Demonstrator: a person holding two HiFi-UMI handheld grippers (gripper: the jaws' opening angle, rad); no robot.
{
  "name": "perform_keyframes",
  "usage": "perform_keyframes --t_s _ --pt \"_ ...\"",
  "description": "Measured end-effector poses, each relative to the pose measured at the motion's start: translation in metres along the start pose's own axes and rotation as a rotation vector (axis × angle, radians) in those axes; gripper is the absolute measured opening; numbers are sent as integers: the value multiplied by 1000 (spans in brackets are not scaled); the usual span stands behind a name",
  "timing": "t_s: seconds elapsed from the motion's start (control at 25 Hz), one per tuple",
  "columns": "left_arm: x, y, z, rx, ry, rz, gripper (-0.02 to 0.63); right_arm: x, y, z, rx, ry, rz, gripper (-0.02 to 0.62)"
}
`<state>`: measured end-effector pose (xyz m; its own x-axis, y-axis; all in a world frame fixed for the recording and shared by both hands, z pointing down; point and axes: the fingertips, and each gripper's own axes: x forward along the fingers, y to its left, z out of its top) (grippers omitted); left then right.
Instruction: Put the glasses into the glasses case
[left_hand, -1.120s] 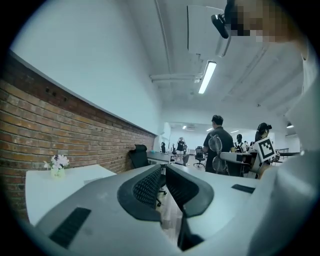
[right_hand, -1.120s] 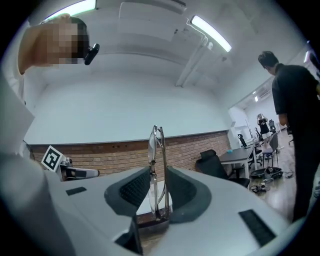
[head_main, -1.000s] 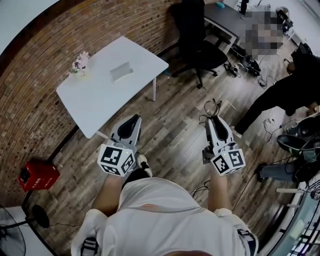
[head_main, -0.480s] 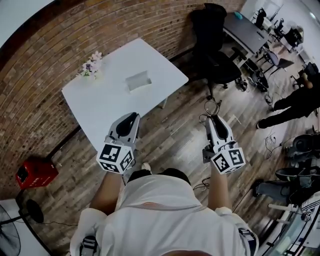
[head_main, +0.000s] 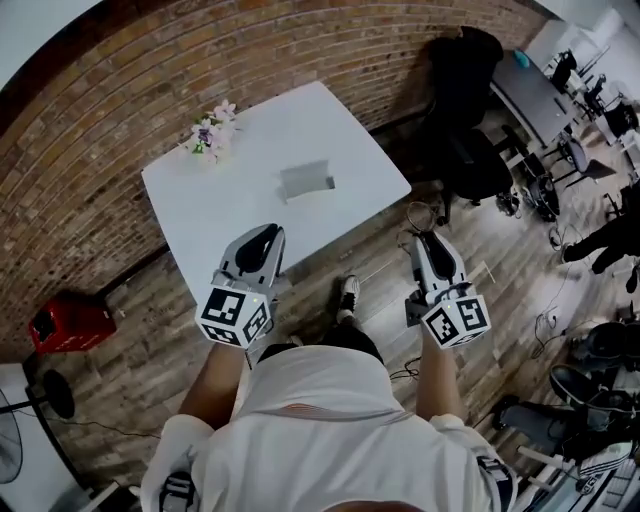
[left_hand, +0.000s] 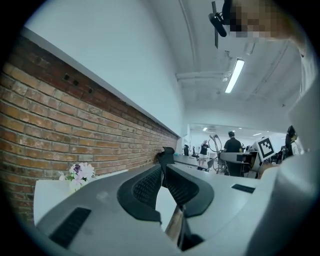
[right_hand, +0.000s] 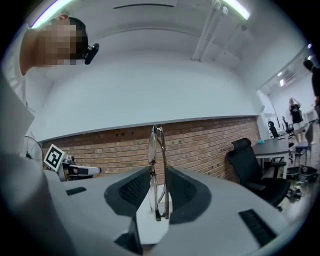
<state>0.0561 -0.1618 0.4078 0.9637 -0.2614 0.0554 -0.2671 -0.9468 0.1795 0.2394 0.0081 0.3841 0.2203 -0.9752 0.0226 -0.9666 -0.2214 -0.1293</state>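
The right tongs (head_main: 428, 250) pinch a pair of folded glasses (head_main: 420, 215), which stand upright between the pads (right_hand: 134, 189), with the lenses rising above the tips. The left tongs (head_main: 262, 240) are pressed together at the tips with nothing between them. In the head view both are held out level in front of the person, the left over the near edge of the white table (head_main: 230, 200) and the right over the wooden floor (head_main: 500, 270) just beside the table's near right edge. The glasses case (head_main: 306, 180) lies on the table in the upper middle of the frame, well apart from the glasses. A small bunch of flowers (head_main: 212, 130) stands at the table's far left corner by the brick wall (head_main: 120, 90). A black office chair (head_main: 465, 120) stands in the upper right.
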Motion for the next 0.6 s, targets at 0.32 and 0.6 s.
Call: perform_keyframes --t_s 0.32,0.6 --pt "55 59 14 3 -5 202 38 128 -49 -2 51 25 187 155" --pt "109 95 29 -12 -8 389 38 230 -92 0 72 95 373 155"
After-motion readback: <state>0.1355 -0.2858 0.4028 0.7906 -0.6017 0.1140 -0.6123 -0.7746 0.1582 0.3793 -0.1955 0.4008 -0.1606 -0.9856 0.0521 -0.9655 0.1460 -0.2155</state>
